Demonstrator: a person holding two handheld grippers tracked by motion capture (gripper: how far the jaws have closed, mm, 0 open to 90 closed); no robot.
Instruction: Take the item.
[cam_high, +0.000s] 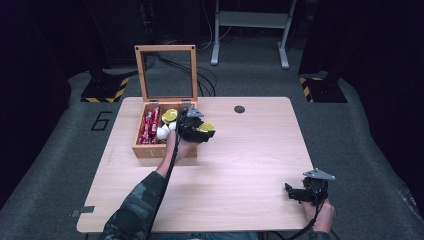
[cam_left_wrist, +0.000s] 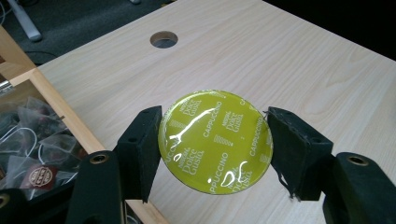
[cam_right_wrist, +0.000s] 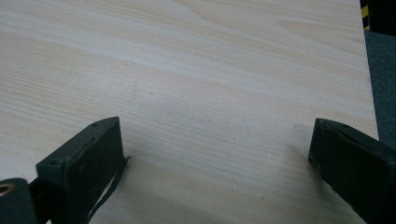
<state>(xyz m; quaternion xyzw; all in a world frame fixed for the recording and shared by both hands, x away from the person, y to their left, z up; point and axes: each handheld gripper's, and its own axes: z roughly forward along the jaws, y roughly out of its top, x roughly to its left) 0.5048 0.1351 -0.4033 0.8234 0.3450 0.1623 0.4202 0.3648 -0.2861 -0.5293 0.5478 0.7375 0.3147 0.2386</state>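
Observation:
A round yellow-green coffee capsule (cam_left_wrist: 215, 140) with "Cappuccino" printed on its foil lid is clamped between both pads of my left gripper (cam_left_wrist: 214, 142), above the tabletop just right of the wooden box (cam_high: 165, 150). In the high view the same capsule (cam_high: 207, 128) shows at the left gripper (cam_high: 197, 129), beside the box's right wall. My right gripper (cam_right_wrist: 217, 154) stands open over bare wood, nothing between its fingers. It sits near the table's front right corner in the high view, right gripper (cam_high: 295, 192).
The wooden box has its glass lid (cam_high: 166, 72) standing upright and holds red packets (cam_high: 149, 125), tea bags (cam_left_wrist: 32, 140), another yellow capsule (cam_high: 170, 115) and white capsules (cam_high: 163, 132). A round cable hole (cam_high: 239, 109) lies at the table's far edge.

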